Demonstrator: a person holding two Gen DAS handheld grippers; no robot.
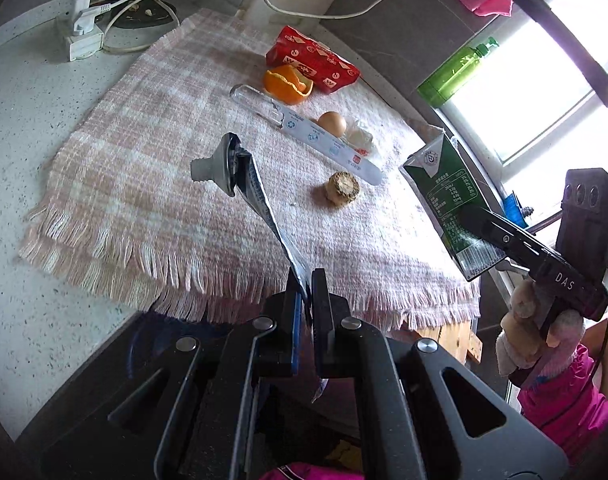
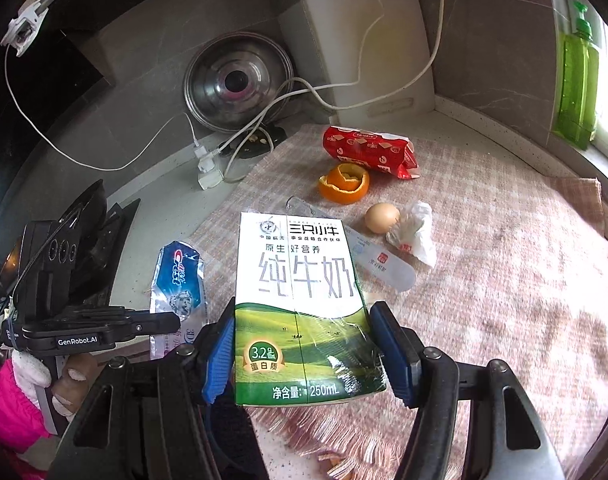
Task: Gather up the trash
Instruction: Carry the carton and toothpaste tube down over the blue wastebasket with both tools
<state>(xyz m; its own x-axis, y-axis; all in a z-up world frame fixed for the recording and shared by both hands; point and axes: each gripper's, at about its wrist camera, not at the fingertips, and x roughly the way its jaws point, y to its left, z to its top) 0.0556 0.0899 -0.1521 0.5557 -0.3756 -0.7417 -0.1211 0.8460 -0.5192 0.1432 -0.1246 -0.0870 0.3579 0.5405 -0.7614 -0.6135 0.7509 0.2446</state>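
Observation:
My left gripper is shut on the flat end of a squeezed toothpaste tube, held above the checked cloth; the tube also shows in the right wrist view. My right gripper is shut on a green and white milk carton, held upright above the cloth; it shows at the right of the left wrist view. On the cloth lie a red wrapper, an orange peel, an egg, crumpled white plastic, a toothbrush package and a brown stub.
A white power strip with cables sits on the counter at the back left. A steel pot lid leans on the wall beside a white board. A green soap bottle stands by the window. The cloth's fringe hangs over the counter edge.

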